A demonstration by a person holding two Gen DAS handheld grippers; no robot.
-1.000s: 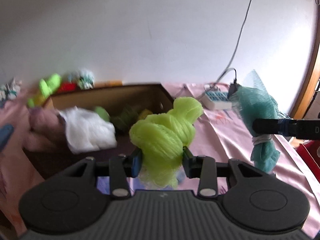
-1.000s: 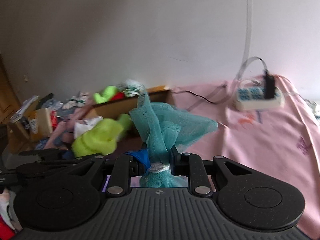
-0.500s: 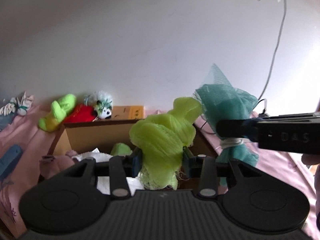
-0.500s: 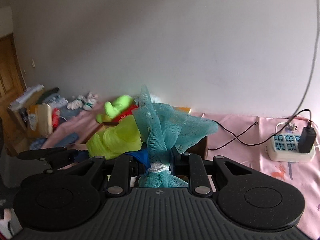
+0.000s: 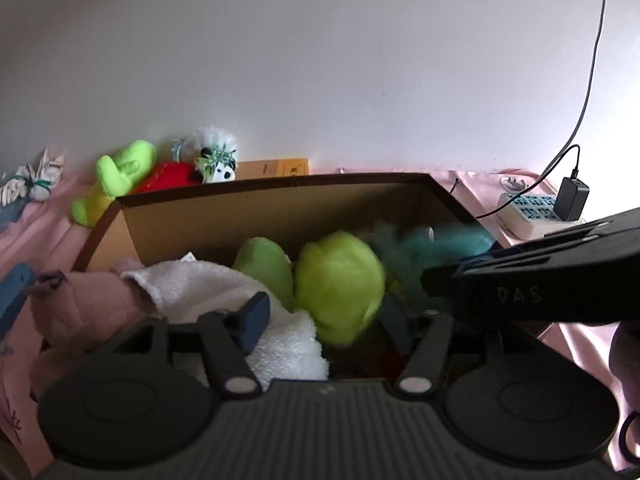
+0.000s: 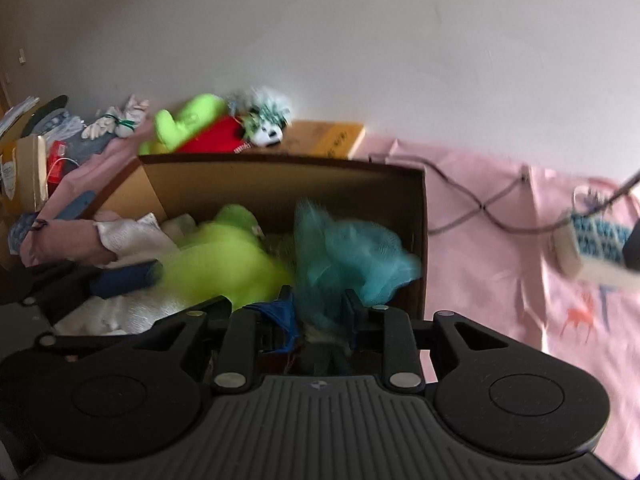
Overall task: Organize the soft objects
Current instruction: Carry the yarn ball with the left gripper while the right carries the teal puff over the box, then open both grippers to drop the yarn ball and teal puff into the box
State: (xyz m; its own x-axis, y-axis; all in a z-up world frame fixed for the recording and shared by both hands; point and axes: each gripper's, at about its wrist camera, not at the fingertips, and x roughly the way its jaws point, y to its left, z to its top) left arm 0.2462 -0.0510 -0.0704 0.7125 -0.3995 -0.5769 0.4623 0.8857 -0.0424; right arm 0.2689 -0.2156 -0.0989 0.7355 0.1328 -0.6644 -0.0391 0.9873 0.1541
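A pink sheet (image 6: pixel 500 240) covers the bed under a white wall. Your left claw (image 5: pixel 324 320) is released, its blue pads spread apart, with the lime mesh puff (image 5: pixel 338 280) loose between them inside the cardboard box (image 5: pixel 280 200). Your right claw (image 6: pixel 320 316) looks parted around the teal mesh puff (image 6: pixel 344 252); blur hides any contact. White towel (image 5: pixel 224 292) lies at nine o'clock. Plush toys (image 5: pixel 120 172) sit beyond the box at eleven o'clock.
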